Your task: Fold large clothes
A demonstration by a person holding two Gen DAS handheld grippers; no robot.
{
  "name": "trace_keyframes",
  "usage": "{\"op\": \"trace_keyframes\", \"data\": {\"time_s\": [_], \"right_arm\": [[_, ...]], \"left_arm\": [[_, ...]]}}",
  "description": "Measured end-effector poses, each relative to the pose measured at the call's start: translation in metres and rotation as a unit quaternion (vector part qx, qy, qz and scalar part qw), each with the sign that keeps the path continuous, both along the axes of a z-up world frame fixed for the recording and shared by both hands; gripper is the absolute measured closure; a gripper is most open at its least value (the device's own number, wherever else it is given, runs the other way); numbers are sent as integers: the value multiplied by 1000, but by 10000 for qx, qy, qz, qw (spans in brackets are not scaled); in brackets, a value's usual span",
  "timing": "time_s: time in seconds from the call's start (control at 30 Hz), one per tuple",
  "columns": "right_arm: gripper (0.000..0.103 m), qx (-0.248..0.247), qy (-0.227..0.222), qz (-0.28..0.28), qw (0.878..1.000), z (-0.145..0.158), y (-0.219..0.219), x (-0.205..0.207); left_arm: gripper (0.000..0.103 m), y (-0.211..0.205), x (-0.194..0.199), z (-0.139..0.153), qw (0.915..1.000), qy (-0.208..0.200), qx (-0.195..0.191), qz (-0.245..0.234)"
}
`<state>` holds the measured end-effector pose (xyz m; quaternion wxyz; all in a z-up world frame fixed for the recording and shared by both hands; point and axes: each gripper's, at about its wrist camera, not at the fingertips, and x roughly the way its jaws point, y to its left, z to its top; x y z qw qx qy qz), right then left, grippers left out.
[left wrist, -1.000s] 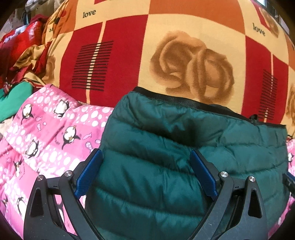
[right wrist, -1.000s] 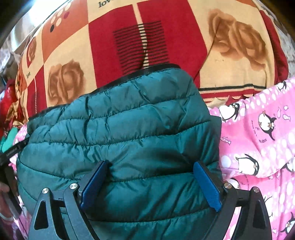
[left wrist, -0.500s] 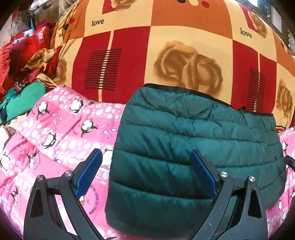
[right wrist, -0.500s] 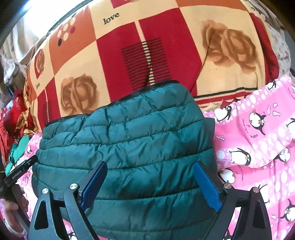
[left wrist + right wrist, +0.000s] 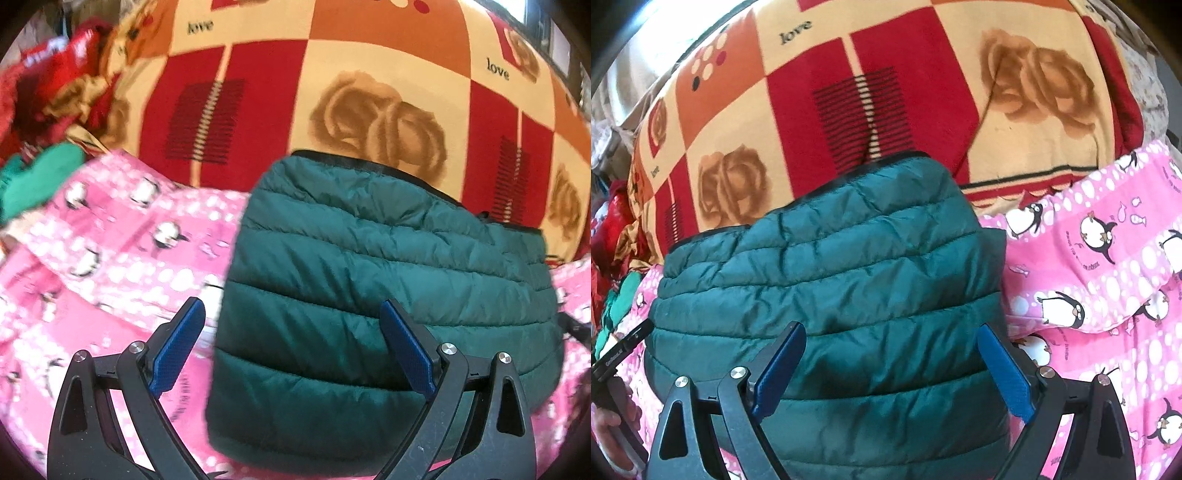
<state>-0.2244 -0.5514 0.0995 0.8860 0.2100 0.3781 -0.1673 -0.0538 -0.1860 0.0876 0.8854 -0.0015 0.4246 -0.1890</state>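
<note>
A dark green quilted puffer jacket [image 5: 388,280] lies folded into a compact rectangle on a pink penguin-print sheet [image 5: 110,266]. My left gripper [image 5: 291,350] hovers open above the jacket's near left edge, holding nothing. The same jacket [image 5: 827,295] fills the middle of the right wrist view, with my right gripper [image 5: 892,369] open over its near right part. Neither gripper holds any cloth. The jacket's black-trimmed far edge rests against the patterned blanket.
A red, orange and cream blanket [image 5: 332,92] with roses and "love" text rises behind the jacket. Red and green clothes [image 5: 40,110] are heaped at the far left. The left gripper's body and a hand [image 5: 613,424] show at the right wrist view's left edge.
Both grippers have drawn back and up from the jacket, so more of it and the pink sheet shows. The jacket itself has stayed in place, and both grippers stayed open.
</note>
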Motion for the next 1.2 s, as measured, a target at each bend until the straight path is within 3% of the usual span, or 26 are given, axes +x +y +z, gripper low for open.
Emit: {"op": "trace_keyframes", "data": {"time_s": [0.13,0.3,0.47,0.63,0.8,0.83,0.87,0.93,0.97,1.03,1.2], "right_arm": [[4,89,84,-167,9998,-13,-22,3],[0,673,60,-158,9976,-34,-51,11],[0,1410,-57,193,9898,-54,-74,26],[0,1713,3,664,9830,-64,-78,42],[0,1670,-111,703,9834,-66,-71,45],[8,1649,-181,717,9835,-63,-68,42],[23,1618,-269,762,9835,-60,-64,40],[40,1500,-377,824,9845,-50,-57,32],[50,1454,-434,832,9849,-44,-54,28],[59,1494,-622,844,9832,-31,-50,17],[65,1579,-967,823,9793,0,-36,-12]], "left_arm": [[5,8,12,-13,9981,305,-514,-134],[1,13,29,-30,9906,756,-1087,-331],[0,19,48,-56,9648,1658,-1983,-495],[0,9,53,-61,9611,1743,-2032,-681],[0,-4,58,-62,9664,1735,-1778,-658],[1,-7,59,-61,9675,1741,-1695,-702],[4,-8,58,-59,9678,1739,-1663,-746],[24,-6,53,-52,9677,1675,-1694,-827],[29,-6,50,-47,9695,1593,-1652,-866],[46,-6,41,-32,9732,1405,-1538,-975],[58,2,16,1,9719,1257,-1562,-1236]]}}
